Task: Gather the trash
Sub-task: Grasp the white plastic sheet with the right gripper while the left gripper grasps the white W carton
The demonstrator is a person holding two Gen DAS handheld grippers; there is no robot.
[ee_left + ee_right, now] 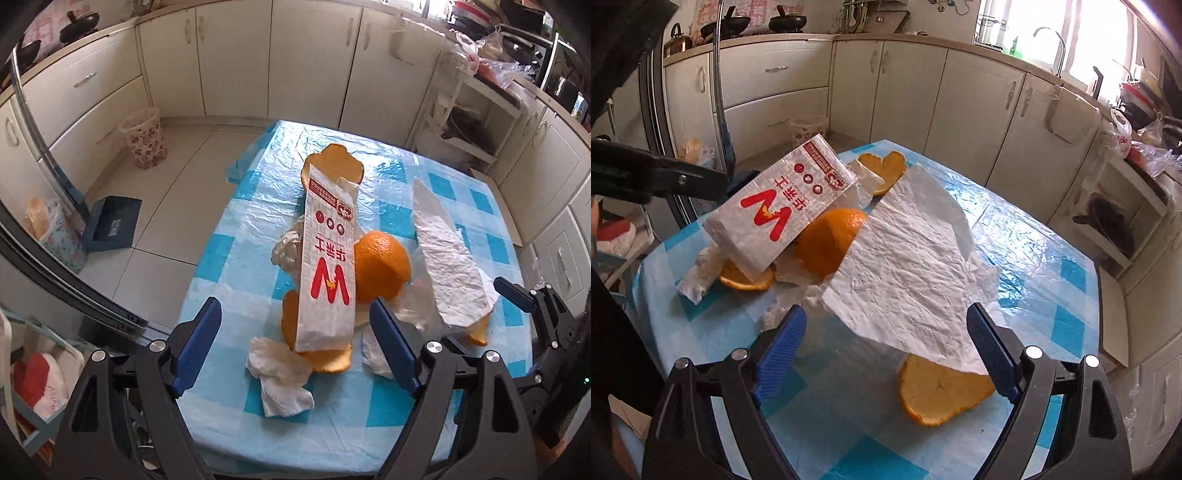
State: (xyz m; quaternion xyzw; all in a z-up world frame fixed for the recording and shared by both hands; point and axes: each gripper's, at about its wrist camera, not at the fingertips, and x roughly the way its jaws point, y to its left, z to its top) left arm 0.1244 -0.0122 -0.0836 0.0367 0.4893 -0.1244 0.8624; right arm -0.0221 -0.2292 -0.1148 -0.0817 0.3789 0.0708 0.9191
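Both of my grippers hover over a tabletop covered in a blue-and-white checked plastic sheet, tilted downward, jaws wide apart and holding nothing.

Nearest the left gripper, just ahead of its blue fingers, lies a crumpled tissue by the near edge. Behind it a white paper bag with red print runs lengthwise away from me, propped on orange peel and leaning beside a rounded orange peel half. Its long axis lines up with the gripper's pointing direction, so the jaws straddle its short width. Farther back, another peel piece sits toward the far edge.

From the right gripper, a flat peel piece lies closest, between the fingers, partly under a large crumpled white paper sheet that slopes up and away over the pile. The printed bag is off to the left, nearer my left gripper.

I judge the left hand best placed for the bag, the right for the sheet or the peel below it. On the floor beyond the tabletop's far left corner stands a patterned wastebasket, the likely destination.
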